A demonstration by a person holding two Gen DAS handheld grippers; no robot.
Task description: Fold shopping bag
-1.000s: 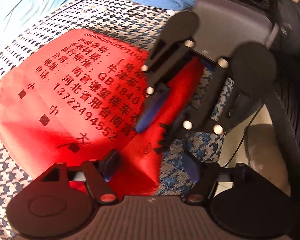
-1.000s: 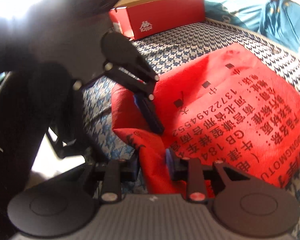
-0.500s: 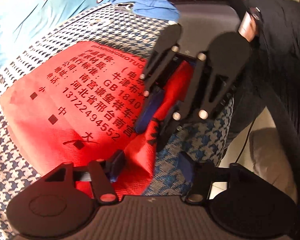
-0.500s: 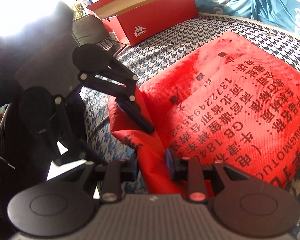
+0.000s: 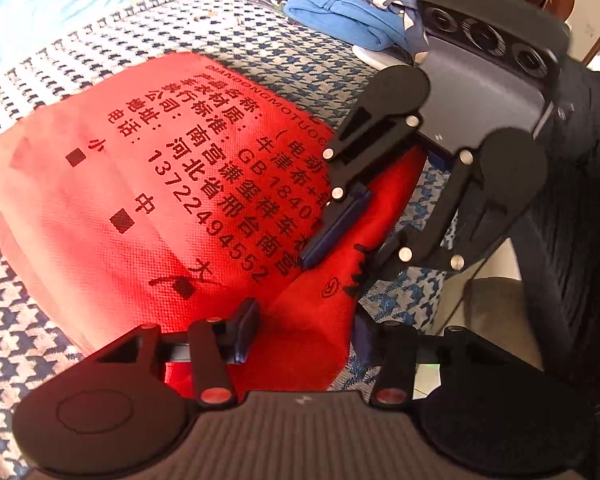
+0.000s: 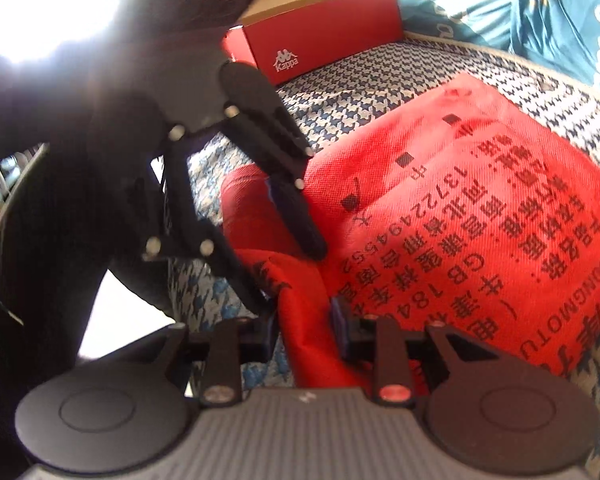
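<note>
A red non-woven shopping bag (image 5: 140,220) with black printing lies flat on a houndstooth blanket; it shows in the right wrist view as well (image 6: 480,220). Both grippers are at its near edge, side by side. My right gripper (image 6: 306,332) is shut on a raised fold of that edge, and the left wrist view also catches it (image 5: 336,272). My left gripper (image 5: 306,332) straddles the bag's corner. Its jaws are closing, with red fabric between them and a gap still showing. From the right wrist view, the left gripper (image 6: 288,276) has one finger on top of the bag and one below the edge.
The houndstooth blanket (image 5: 260,40) covers a bed whose edge drops to the floor (image 5: 492,304) beside the grippers. Blue clothing (image 5: 340,12) lies beyond the bag. A red shoebox (image 6: 324,48) and a teal garment (image 6: 560,28) sit at the far side. Dark clothing of a person (image 5: 580,240) is close by.
The left gripper's jaws have drawn closer together over the bag's corner, and the left hand has shifted sideways and rolled a little. The right gripper has kept its grip without moving.
</note>
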